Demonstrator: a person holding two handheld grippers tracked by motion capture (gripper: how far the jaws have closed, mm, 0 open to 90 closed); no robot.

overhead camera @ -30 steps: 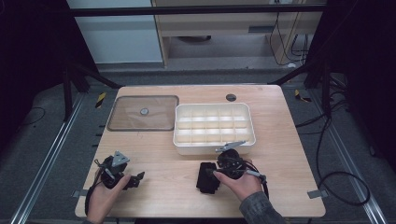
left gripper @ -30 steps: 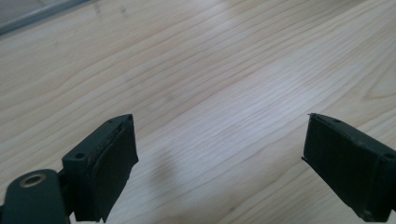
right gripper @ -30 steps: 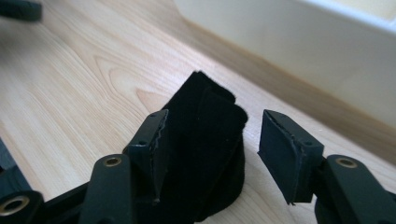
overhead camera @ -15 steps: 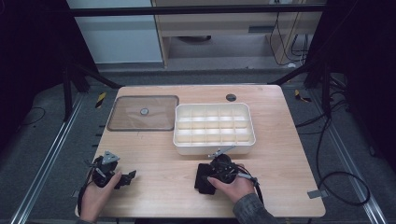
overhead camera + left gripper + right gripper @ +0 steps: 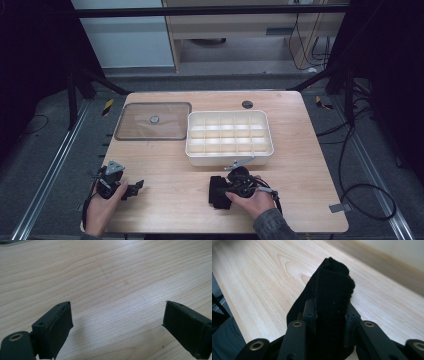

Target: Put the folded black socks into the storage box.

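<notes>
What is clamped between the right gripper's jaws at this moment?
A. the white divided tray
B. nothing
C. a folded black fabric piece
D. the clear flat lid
C: in the right gripper view, the right gripper has its jaws pressed against both sides of a folded black fabric piece above the wooden table.

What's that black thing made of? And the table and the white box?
The black thing looks like soft woven cloth: fuzzy edges, a ribbed weave, and it folds where the right gripper pinches it. The table looks like pale wood or wood-look laminate, with grain lines. The box seems smooth matte plastic.
</notes>
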